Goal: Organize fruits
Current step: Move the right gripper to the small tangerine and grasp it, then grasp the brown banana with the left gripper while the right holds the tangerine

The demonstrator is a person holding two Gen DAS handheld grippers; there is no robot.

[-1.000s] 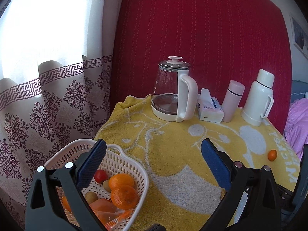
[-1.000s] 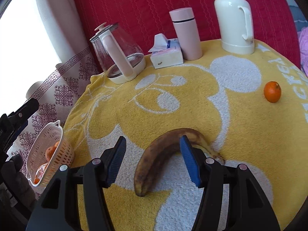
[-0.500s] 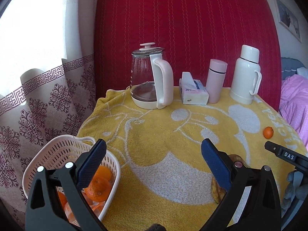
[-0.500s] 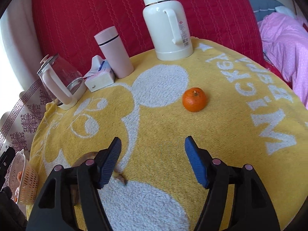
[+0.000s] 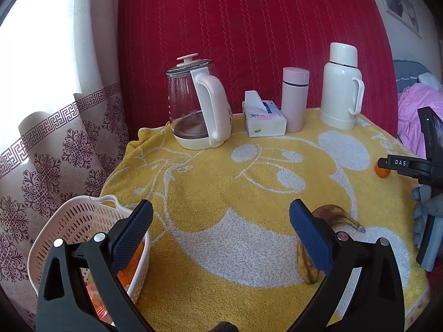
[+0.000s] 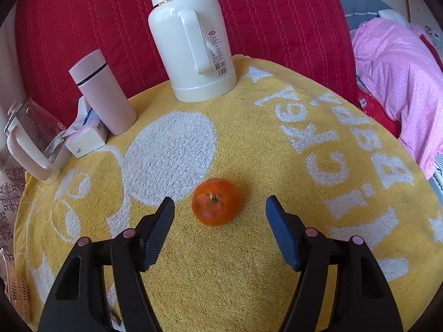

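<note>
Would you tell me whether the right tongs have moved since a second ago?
Yes. The right tongs left the banana and went right, toward the thermos side, now framing the orange.

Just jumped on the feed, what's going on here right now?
A person with a gripper in each hand is sorting fruit on a yellow towel. The right gripper is open and lined up on a tangerine, which sits on the towel just ahead of its fingertips, not yet gripped. The left gripper is open and empty, above the towel between a white basket with orange fruit in it and a spotted banana lying loose on the towel.
</note>
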